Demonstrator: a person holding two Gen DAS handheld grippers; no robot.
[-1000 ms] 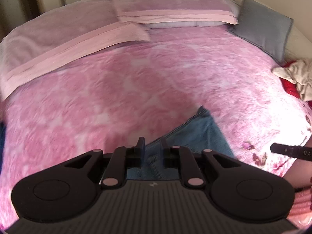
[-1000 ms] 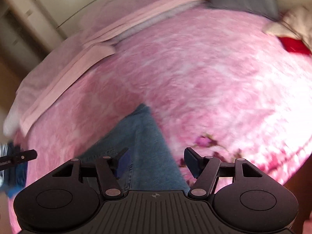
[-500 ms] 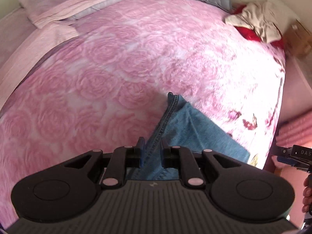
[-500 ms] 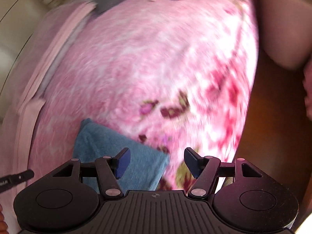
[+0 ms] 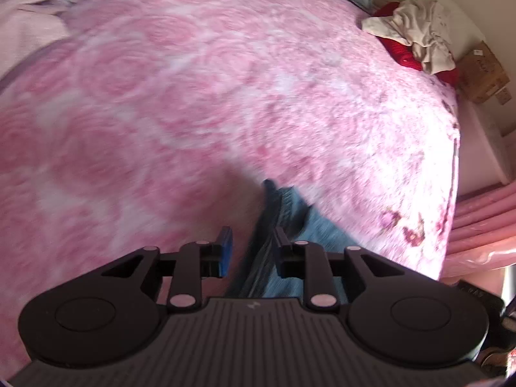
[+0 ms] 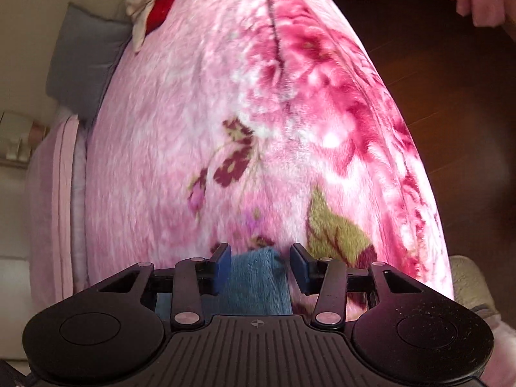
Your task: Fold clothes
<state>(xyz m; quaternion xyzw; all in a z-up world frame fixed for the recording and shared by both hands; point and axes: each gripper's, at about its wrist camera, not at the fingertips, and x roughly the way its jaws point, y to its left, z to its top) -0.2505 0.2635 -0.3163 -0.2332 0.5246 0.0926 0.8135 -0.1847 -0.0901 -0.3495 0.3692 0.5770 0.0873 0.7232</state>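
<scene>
Blue denim jeans (image 5: pixel 290 232) near pink floral bedspread (image 5: pixel 193 96) edge, ready for folding. Left gripper (image 5: pixel 251 242) jaws apart; right gripper (image 6: pixel 260 259) jaws apart, straddling denim.

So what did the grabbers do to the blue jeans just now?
The left gripper opened and let go of the jeans. The right gripper swung over to the jeans' edge and partly narrowed, gripping nothing yet. The jeans stayed on the pink blanket.
</scene>
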